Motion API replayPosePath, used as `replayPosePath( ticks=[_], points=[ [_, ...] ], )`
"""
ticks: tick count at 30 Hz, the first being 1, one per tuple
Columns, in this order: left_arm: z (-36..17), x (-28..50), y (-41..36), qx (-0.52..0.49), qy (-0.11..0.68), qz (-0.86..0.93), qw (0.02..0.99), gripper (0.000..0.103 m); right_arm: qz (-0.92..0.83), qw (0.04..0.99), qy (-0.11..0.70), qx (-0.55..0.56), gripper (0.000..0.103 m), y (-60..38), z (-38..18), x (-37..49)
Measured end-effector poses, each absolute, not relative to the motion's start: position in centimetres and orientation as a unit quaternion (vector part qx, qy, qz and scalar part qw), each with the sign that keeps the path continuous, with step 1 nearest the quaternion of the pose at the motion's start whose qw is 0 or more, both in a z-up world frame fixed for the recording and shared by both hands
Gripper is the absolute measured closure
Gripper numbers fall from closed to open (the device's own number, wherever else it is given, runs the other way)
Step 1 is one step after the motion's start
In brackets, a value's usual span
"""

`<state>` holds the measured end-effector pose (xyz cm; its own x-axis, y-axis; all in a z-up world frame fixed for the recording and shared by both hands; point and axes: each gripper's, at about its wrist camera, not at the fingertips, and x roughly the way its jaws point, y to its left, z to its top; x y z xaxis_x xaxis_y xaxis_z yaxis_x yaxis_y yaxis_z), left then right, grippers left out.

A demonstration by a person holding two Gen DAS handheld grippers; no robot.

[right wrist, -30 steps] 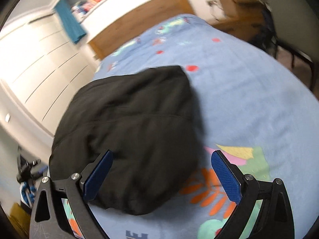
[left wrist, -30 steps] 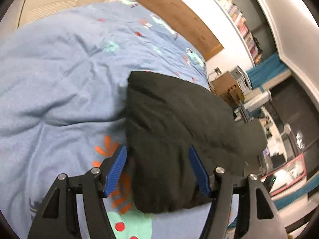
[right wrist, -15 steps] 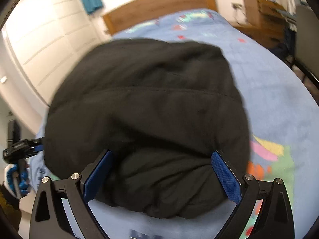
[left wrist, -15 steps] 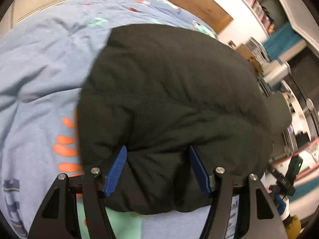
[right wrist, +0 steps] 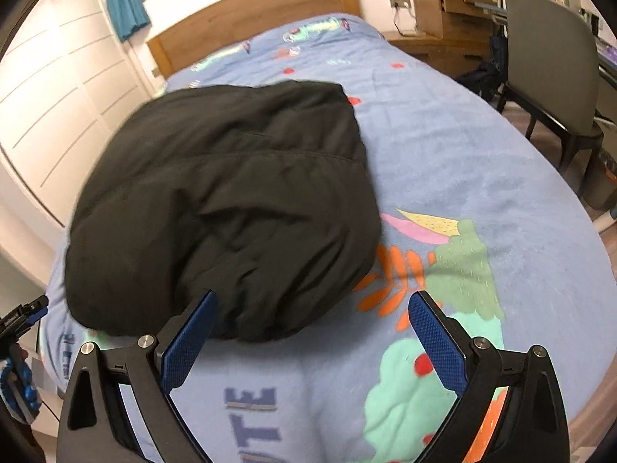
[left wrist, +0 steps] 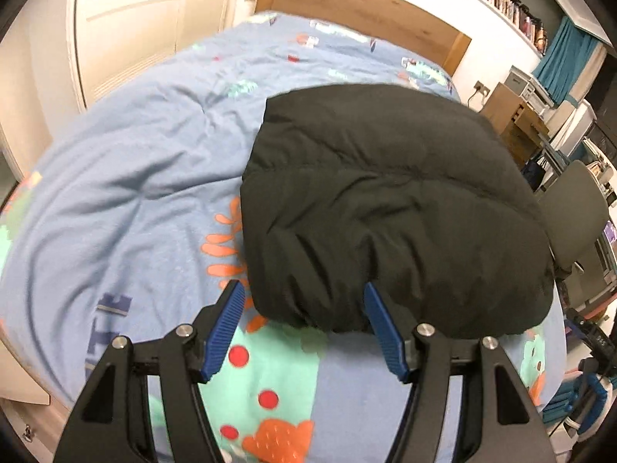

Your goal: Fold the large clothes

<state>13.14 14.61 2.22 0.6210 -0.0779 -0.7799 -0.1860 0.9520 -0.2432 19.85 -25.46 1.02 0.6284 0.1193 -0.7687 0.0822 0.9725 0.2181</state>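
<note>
While both my grippers hang spread and empty, the puffy black quilted jacket (left wrist: 389, 208), folded into a thick bundle, lies on the blue patterned duvet (left wrist: 127, 177) just ahead of the fingertips. In the left wrist view it fills centre and right, its near edge between my left gripper's (left wrist: 302, 332) blue pads. In the right wrist view it sits centre-left, overlapping only my right gripper's (right wrist: 308, 339) left pad. Its long axis seems to run away toward the wooden headboard (right wrist: 246, 19). Neither hand looks clearly nearer.

A puffy black jacket (left wrist: 385, 208) lies folded into a rounded bundle on the bed.
</note>
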Motion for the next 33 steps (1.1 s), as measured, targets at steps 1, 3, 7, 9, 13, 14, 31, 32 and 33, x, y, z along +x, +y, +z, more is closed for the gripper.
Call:
replayPosePath(
  ticks=[1,3,7,9,13,14,31,32,33],
  points=[
    [2.7,12.2,14.2,-0.148,0.427,0.033,0.891,0.04,0.014,0.897,0.426,0.115,0.005,-25.0,1.2,19.1],
    [3.8,10.3,13.1,-0.134,0.411,0.042,0.901,0.04,0.025,0.902,0.415,0.111,0.005,-23.9,2.2,17.5],
    [5.5,7.6,10.8,-0.1,0.39,0.059,0.913,0.04,0.032,0.909,0.404,0.103,0.005,-21.7,3.5,15.0],
    [6.2,6.3,9.6,-0.088,0.38,0.064,0.919,0.04,0.04,0.911,0.397,0.103,0.005,-20.5,3.9,13.7],
    [7.0,4.6,7.7,-0.064,0.367,0.06,0.926,0.04,0.045,0.915,0.389,0.095,0.005,-18.7,4.3,11.9],
    [7.2,4.2,7.2,-0.057,0.362,0.06,0.928,0.04,0.045,0.917,0.387,0.092,0.005,-18.2,4.4,11.4],
    [10.3,1.6,4.2,-0.018,0.314,0.046,0.948,0.035,0.014,0.946,0.318,0.052,0.004,-16.8,7.2,7.7],
    [10.3,1.4,4.2,-0.022,0.31,0.046,0.949,0.035,0.014,0.947,0.317,0.052,0.004,-16.9,7.2,7.7],
    [10.4,1.5,4.3,-0.025,0.309,0.047,0.95,0.035,0.012,0.948,0.315,0.051,0.004,-16.9,7.2,7.6]
  ],
)
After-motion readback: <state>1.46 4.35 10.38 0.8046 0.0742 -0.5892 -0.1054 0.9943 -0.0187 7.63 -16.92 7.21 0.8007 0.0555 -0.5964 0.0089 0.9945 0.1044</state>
